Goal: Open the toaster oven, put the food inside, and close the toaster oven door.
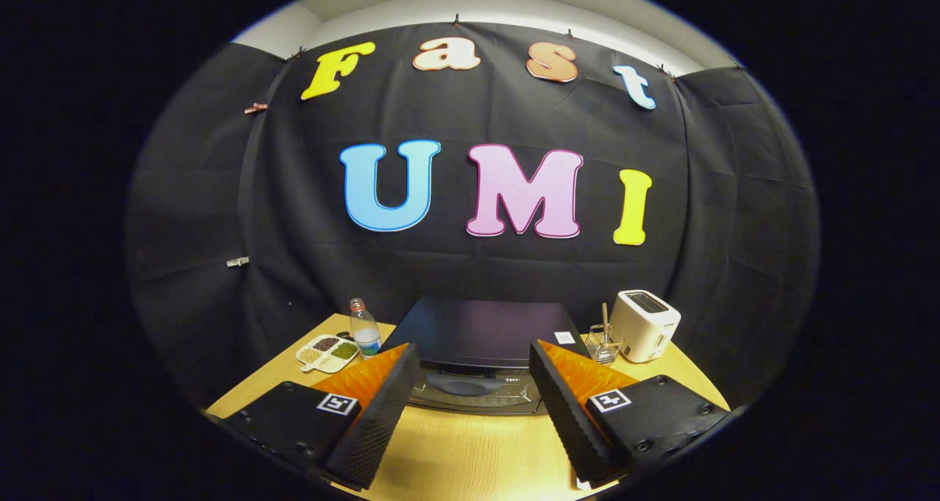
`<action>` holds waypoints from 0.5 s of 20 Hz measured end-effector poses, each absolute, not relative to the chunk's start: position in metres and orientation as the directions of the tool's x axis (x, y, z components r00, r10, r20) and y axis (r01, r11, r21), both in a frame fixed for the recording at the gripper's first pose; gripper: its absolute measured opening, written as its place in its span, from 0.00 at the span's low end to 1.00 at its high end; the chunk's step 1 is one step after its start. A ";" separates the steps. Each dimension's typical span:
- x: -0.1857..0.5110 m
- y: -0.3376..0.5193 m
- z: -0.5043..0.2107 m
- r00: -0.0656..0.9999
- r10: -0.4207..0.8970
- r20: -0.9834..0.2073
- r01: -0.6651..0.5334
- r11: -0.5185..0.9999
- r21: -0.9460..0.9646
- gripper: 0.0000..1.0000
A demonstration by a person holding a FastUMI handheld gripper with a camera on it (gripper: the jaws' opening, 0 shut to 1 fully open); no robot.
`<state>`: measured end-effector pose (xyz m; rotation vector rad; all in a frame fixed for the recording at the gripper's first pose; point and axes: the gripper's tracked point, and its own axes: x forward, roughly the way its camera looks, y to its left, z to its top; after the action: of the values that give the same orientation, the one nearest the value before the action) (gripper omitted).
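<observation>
**Start of task: toaster oven shut, gripper apart**

Gripper view. Gripper spread wide, grasping nothing, held above bare wooden table. Black toaster oven just ahead, between and beyond the fingers; door apparently closed, handle facing the fingers. Divided dish of grains and bottle left of oven; glass holder and white toaster to its right. Food to be loaded not clearly identifiable. Judged progress: nothing done yet; opening, loading and closing all remaining.
</observation>
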<state>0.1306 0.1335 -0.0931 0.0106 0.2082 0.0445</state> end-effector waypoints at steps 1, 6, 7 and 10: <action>0.139 0.136 -0.101 0.975 0.044 -0.219 -0.041 0.999 0.019 0.98; 0.184 0.135 -0.143 0.957 0.027 -0.288 -0.013 0.999 0.052 0.98; 0.191 0.133 -0.152 0.953 0.020 -0.302 -0.004 0.998 0.055 0.99; 0.210 0.134 -0.185 0.931 0.021 -0.365 0.006 0.997 0.072 0.99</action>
<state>0.2098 0.1339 -0.1851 0.0724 0.3739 0.0073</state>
